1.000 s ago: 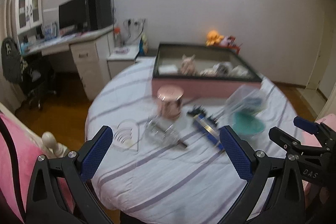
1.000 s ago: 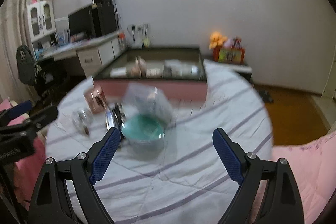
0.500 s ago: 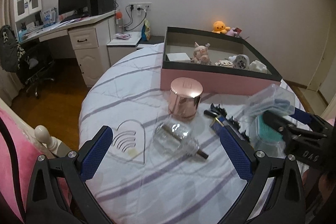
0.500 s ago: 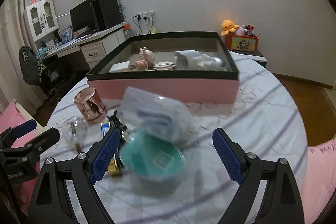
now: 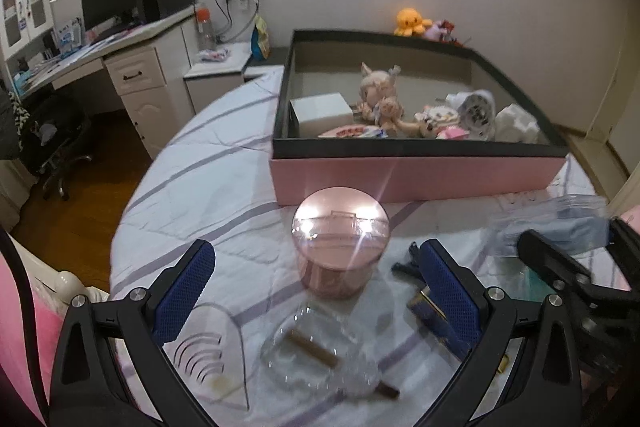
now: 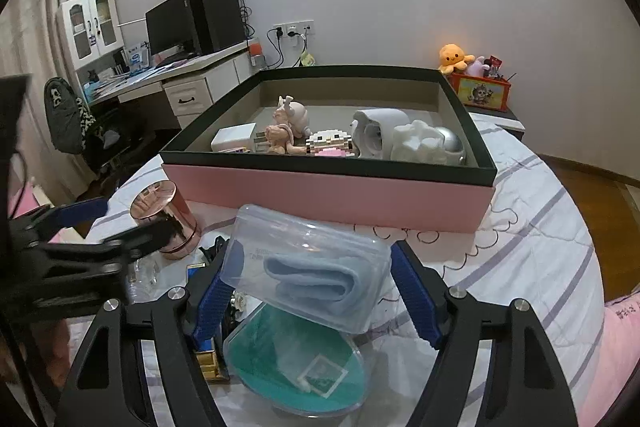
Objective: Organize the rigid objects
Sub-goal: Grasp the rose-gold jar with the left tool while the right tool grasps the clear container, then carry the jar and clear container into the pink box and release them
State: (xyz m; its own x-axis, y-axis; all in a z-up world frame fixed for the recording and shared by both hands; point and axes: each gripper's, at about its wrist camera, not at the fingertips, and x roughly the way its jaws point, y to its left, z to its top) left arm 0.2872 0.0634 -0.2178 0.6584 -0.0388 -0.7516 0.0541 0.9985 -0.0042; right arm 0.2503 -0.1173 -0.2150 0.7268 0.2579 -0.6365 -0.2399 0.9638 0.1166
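Note:
A pink box with a black rim (image 5: 416, 173) (image 6: 328, 187) holds several toys and small things. In front of it on the striped cloth stand a rose-gold canister (image 5: 340, 241) (image 6: 164, 217), a glass dish with a brown stick (image 5: 316, 355), and a blue and gold case (image 5: 434, 315). My left gripper (image 5: 316, 291) is open, its fingers either side of the canister. My right gripper (image 6: 316, 297) is open around a clear container with a blue cloth (image 6: 308, 267), which rests tilted on a teal-lidded tub (image 6: 296, 363); contact with the pads is unclear.
A clear heart-shaped piece (image 5: 208, 351) lies at the near left of the table. A black clip (image 5: 406, 265) lies beside the canister. A desk with a monitor (image 5: 120, 39) stands at the far left, over a wooden floor.
Both grippers have moved forward and down towards the table. The canister now sits between my left fingers. The clear container now sits between my right fingers.

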